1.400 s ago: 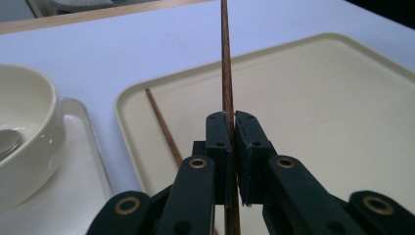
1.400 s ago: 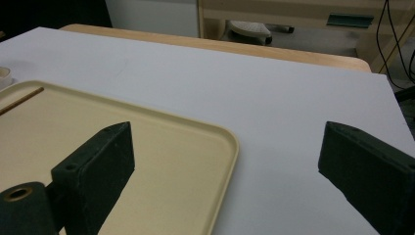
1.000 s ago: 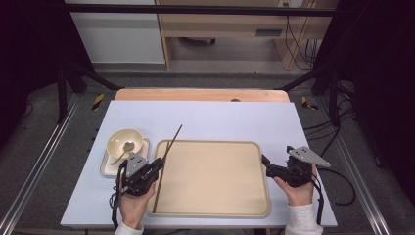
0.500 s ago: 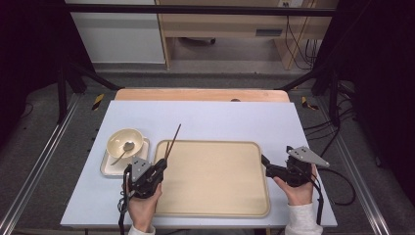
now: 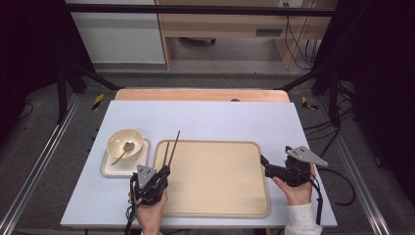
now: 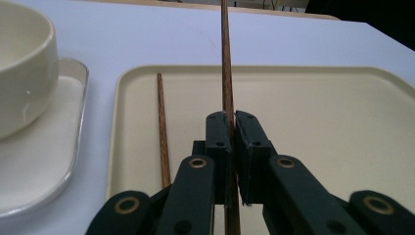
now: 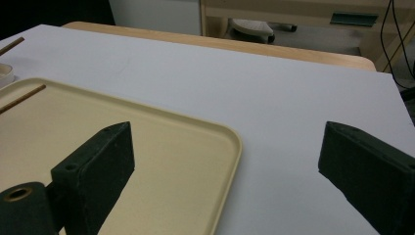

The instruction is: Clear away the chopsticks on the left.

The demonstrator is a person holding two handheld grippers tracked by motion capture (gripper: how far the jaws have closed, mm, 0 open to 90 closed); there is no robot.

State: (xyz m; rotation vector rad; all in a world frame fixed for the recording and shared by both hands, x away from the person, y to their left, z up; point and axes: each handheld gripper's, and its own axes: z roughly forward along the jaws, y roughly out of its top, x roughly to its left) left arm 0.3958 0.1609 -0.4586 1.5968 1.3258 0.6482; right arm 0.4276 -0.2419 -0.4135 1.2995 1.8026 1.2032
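White counter (image 5: 205,117) underneath; my left tongs (image 6: 233,128) pinch a chopstick (image 6: 225,58) pointing ahead over the tray (image 5: 215,205), to pair with the chopstick lying (image 6: 162,122) just left. Right tongs (image 7: 222,161) wait open.

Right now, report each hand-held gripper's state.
Left hand-held gripper: shut on a thin brown wooden chopstick.
Right hand-held gripper: open, nothing between its jaws.

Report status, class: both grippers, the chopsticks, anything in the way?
Left gripper shut on one chopstick, angled above the tray. Second chopstick lies in the tray's left side. Right gripper open, empty. Nothing in the way.
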